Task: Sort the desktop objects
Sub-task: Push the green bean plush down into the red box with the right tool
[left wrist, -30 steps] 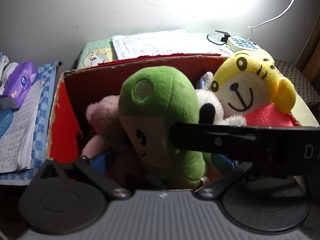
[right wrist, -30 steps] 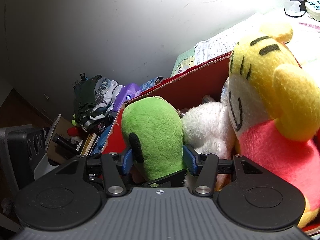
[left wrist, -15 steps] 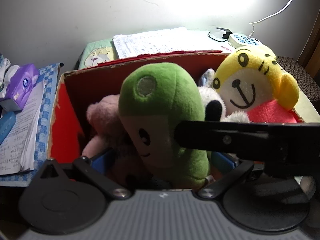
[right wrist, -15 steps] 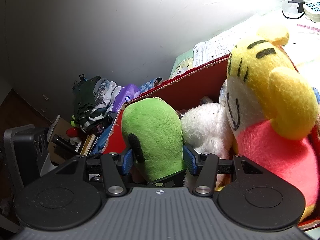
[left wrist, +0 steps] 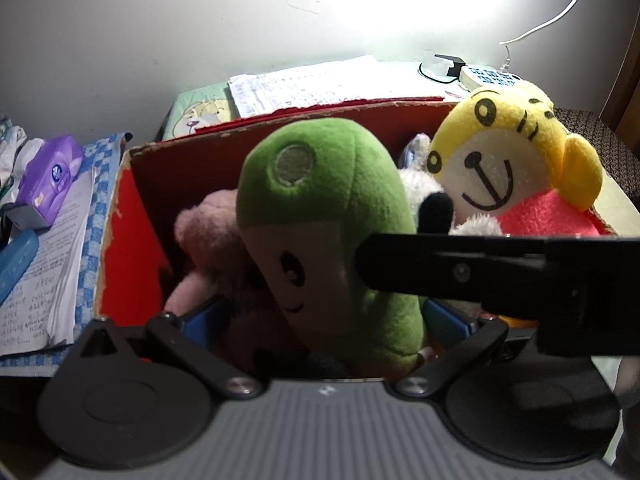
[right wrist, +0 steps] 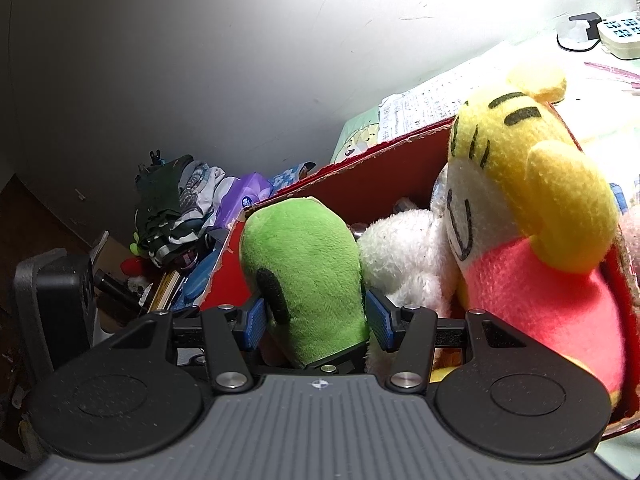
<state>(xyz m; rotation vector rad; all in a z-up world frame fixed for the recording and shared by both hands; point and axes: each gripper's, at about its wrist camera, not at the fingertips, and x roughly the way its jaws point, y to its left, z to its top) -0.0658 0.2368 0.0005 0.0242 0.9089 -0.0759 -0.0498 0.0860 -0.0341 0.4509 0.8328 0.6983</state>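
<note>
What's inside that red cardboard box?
The red cardboard box holds a green plush toy, a yellow tiger plush, a pink plush and a white fluffy plush. Its bottom is covered.

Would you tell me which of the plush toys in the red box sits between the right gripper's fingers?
The green plush toy, between the right gripper's blue pads. The white one and the yellow tiger lie beside it to the right, outside the fingers.
</note>
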